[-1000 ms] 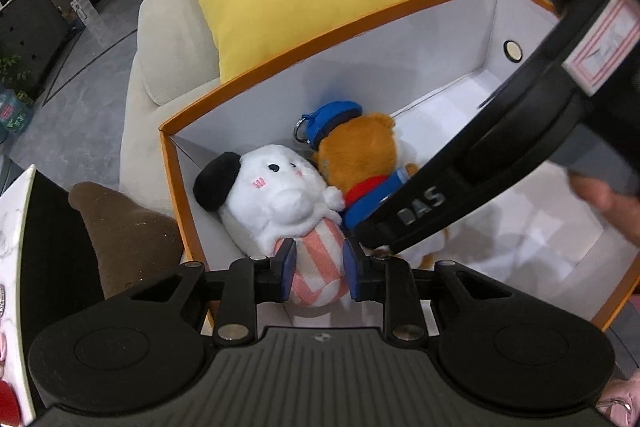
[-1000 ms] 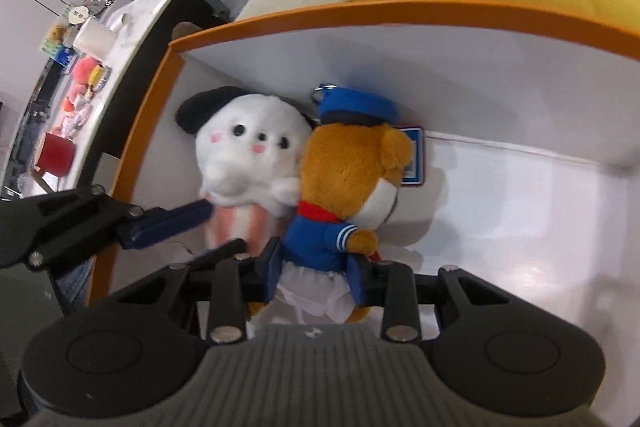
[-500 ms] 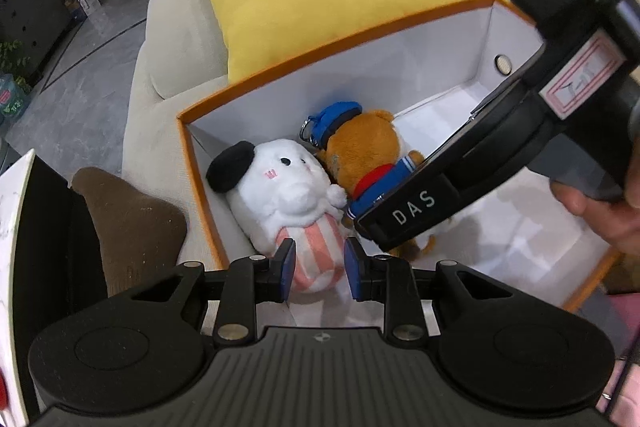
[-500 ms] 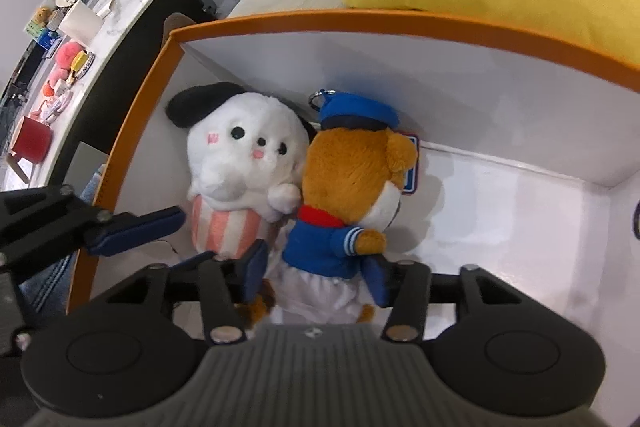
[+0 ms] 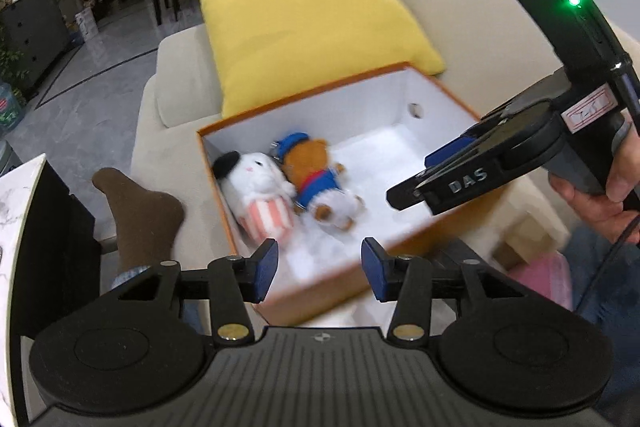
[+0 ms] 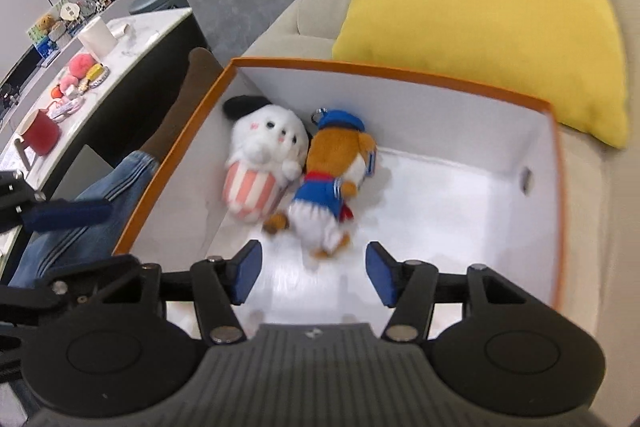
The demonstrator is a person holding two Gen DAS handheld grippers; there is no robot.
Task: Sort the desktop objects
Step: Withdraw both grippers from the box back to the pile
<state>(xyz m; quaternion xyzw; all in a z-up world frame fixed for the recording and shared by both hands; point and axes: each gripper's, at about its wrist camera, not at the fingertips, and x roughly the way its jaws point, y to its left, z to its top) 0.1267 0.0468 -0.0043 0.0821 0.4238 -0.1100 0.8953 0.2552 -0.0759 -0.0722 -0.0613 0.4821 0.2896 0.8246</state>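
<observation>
Both toys lay side by side in the box (image 6: pixel 556 187): dog (image 6: pixel 262 163) against the left wall, bear (image 6: pixel 332 179) touching it. Left gripper (image 5: pixel 320 269) and right gripper (image 6: pixel 312 273) hung released, empty, above the near rim, probably just clear for retreat; frames blurred.

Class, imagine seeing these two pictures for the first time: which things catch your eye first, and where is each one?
Two plush toys lie side by side in the corner of an orange-rimmed white box: a white dog plush in a pink striped cup and a brown bear plush in blue sailor clothes. Behind the box, a bright yellow cushion rests on the beige sofa. Both grippers, left gripper and right gripper, hover open and empty.
</observation>
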